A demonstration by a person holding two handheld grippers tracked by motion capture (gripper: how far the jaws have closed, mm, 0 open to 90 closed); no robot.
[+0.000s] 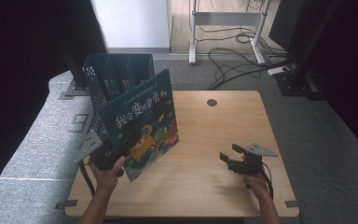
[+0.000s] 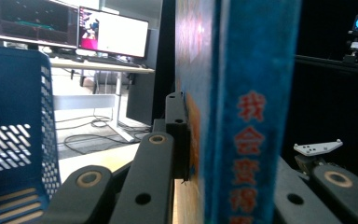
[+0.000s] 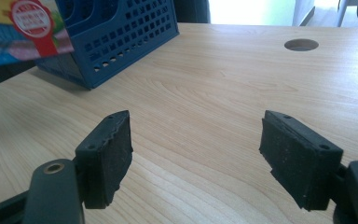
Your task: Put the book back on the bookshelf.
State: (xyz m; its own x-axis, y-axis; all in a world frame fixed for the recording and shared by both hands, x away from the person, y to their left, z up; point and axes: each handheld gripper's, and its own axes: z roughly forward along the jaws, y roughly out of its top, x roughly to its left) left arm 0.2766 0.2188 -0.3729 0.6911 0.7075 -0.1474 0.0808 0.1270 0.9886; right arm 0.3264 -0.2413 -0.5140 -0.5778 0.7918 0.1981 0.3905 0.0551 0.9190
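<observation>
step: book [image 1: 142,123] lifted, clamped in left tongs [image 1: 116,156] | right tongs [image 1: 233,154] wide apart, empty, lower right | next: likely slot book upright into blue rack [image 1: 114,74], upper left

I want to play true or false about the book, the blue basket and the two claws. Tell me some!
1. The left claw is pinching the picture book. True.
2. The book lies flat on the table. False: it is held up, tilted, off the wood.
3. The right claw holds a pencil. False: it is open with nothing between its pads.
4. The blue basket stands at the table's far left corner. True.
5. The book is already inside the basket. False: it is in front of it.
</observation>
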